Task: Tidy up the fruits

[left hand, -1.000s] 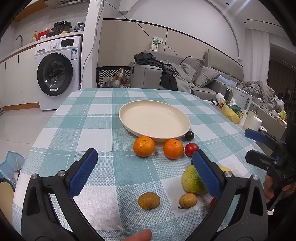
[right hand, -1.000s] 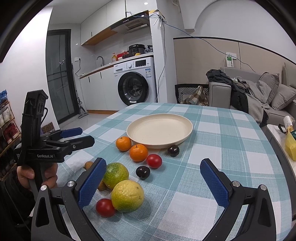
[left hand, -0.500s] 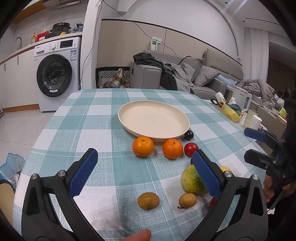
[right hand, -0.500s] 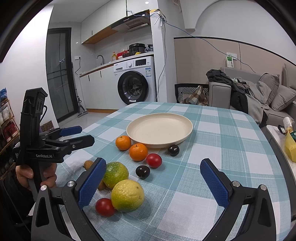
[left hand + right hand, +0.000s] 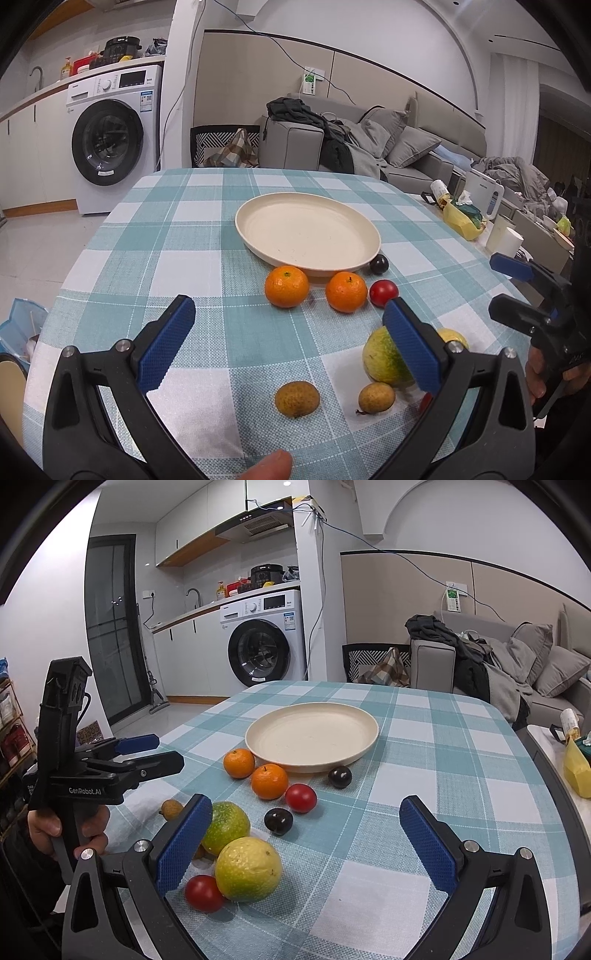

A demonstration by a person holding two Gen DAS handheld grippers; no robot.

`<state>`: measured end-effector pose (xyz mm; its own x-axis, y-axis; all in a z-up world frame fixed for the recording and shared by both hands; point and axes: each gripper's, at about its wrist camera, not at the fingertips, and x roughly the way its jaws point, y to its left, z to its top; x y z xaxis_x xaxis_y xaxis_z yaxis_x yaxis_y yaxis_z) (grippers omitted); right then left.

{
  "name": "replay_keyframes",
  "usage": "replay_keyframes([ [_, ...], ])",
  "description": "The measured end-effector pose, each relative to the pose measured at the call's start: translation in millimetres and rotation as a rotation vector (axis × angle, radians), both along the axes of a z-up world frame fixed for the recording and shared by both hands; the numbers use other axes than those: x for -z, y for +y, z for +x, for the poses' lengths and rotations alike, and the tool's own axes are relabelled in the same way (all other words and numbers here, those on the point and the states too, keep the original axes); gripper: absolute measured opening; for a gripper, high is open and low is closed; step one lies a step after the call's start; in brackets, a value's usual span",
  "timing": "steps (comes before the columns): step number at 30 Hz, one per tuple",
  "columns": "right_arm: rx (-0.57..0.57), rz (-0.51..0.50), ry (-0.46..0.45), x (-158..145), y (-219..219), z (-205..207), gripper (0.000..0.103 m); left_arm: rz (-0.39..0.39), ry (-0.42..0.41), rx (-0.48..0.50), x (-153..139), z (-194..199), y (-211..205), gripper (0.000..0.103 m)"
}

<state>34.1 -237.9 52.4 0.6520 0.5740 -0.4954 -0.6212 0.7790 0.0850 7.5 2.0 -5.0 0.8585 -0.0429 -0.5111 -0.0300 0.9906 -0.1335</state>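
Tablecloth [image 5: 207, 258], fruit, grippers: unchanged positions.

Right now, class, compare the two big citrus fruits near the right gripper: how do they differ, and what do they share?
The yellow citrus is pale yellow all over; the green citrus is green with a yellowish patch. The yellow citrus lies nearer the right wrist camera, with a red tomato beside it; the green citrus sits behind it, partly hidden by a blue pad. Both are round, rough-skinned, and off the plate.
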Motion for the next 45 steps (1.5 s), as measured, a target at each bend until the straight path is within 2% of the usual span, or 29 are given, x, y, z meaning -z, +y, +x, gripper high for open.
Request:
replay_keyframes([
  [8, 0.003, -0.017, 0.000, 0, 1, 0, 0.103, 0.002, 0.009, 0.014, 1, 1, -3, 0.102],
  [14, 0.023, -0.042, 0.004, 1, 5, 1, 0.103, 0.002, 0.028, -0.015, 4, 4, 1, 0.102],
  [17, 0.007, -0.060, 0.029, 1, 7, 1, 0.103, 0.002, 0.022, 0.004, 3, 1, -2, 0.102],
  [28, -0.069, -0.103, 0.168, 14, 17, 2, 0.103, 0.074, 0.087, 0.144, 7, 1, -38, 0.102],
  [32, -0.100, -0.103, 0.221, 20, 22, 3, 0.102, 0.081, 0.114, 0.150, 11, 4, -39, 0.102],
  [38, -0.134, -0.101, 0.288, 31, 26, 5, 0.086, 0.046, 0.141, 0.183, 15, 8, -37, 0.102],
  [40, -0.147, -0.089, 0.315, 33, 27, 7, 0.076, 0.045, 0.149, 0.185, 16, 9, -36, 0.102],
  [45, -0.167, -0.066, 0.365, 36, 27, 10, 0.066, 0.031, 0.150, 0.196, 17, 10, -37, 0.102],
])
